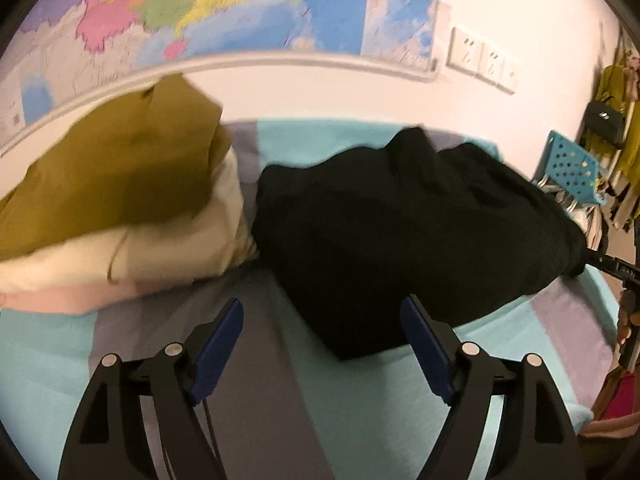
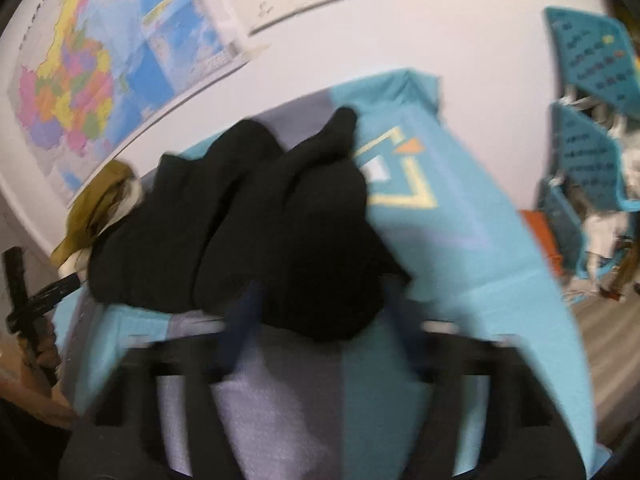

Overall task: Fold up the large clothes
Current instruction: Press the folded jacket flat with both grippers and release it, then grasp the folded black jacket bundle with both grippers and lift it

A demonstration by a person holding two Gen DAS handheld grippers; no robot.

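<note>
One black garment [image 1: 408, 232] lies bunched on a teal-and-grey bedsheet [image 1: 48, 360]. The left gripper [image 1: 320, 344] gapes empty; the right gripper [image 2: 320, 312] straddles its edge, grip unclear.

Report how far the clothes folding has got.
Done: a stack of folded clothes, olive on top of cream and pink, lies on the bed. In hand: the black garment is still a bunched heap; the right gripper has its fingers on either side of the near edge, while the left gripper hangs open short of it. Left: spreading and folding the black garment.
</note>
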